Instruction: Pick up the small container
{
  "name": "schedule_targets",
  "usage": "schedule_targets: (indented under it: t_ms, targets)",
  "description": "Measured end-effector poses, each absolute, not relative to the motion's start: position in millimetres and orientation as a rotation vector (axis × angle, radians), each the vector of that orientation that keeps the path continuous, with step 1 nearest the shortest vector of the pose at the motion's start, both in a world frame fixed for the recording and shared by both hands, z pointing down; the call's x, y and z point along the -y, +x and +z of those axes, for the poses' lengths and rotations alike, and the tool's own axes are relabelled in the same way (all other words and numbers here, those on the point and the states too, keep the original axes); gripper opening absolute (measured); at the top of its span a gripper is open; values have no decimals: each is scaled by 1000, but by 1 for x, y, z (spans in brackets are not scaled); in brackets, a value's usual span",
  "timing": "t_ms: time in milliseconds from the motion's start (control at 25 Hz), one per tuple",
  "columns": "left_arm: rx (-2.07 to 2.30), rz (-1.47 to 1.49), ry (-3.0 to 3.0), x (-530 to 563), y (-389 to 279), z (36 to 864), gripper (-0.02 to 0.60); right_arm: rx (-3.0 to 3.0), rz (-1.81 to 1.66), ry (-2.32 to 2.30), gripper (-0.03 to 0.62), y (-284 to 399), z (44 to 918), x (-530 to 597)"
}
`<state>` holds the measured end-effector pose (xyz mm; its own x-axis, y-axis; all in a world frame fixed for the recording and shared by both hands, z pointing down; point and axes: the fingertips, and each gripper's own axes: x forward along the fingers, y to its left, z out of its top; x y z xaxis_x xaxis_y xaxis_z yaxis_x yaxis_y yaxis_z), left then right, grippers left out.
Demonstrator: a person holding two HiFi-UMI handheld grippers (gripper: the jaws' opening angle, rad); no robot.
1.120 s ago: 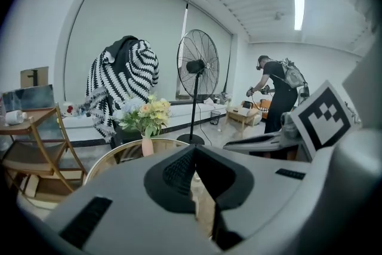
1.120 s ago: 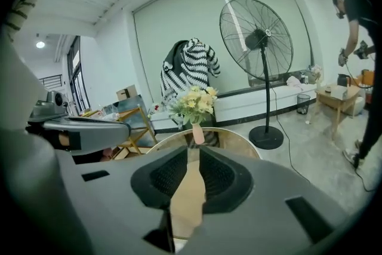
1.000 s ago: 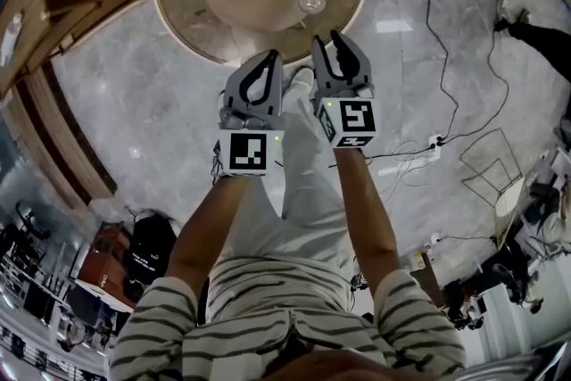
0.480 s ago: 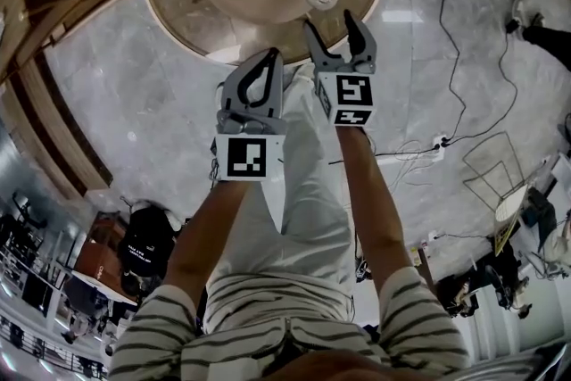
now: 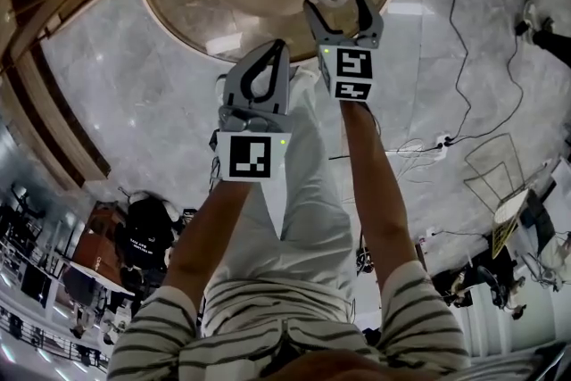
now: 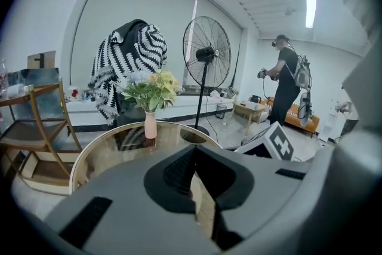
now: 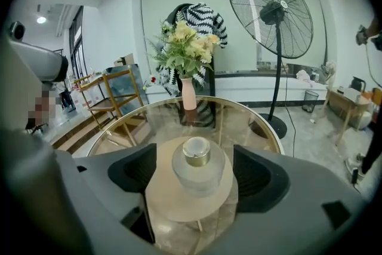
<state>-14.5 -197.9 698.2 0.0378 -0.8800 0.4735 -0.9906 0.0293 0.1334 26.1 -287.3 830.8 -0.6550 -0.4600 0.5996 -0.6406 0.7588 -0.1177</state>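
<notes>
The round table (image 7: 256,128) has a clear, glossy glass top that mirrors the room, edged with a thin brass-coloured metal rim. On it, the small container (image 7: 199,171) is frosted, matt glass with a shiny gold metal cap. At the table's far side, the vase (image 7: 188,94) looks like smooth, matt pink ceramic. Beyond the table stand a fan (image 7: 271,12) with a dark wire-metal guard and a black-and-white knit cloth (image 7: 210,15). The floor (image 5: 134,85) round the table is polished grey marble.

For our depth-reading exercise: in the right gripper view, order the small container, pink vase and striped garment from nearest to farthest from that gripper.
1. small container, centre, between the opening jaws.
2. pink vase, far side of table.
3. striped garment, behind the flowers.
</notes>
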Motion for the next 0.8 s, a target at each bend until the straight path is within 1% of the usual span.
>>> schedule_targets:
  t_ms: [600, 800]
  targets:
    - [1893, 372, 1836, 195, -24, 721, 2, 2372, 365, 788, 393, 13, 874, 302]
    - [1925, 353, 1781, 198, -38, 725, 2, 2353, 346, 783, 379, 7, 882, 307]
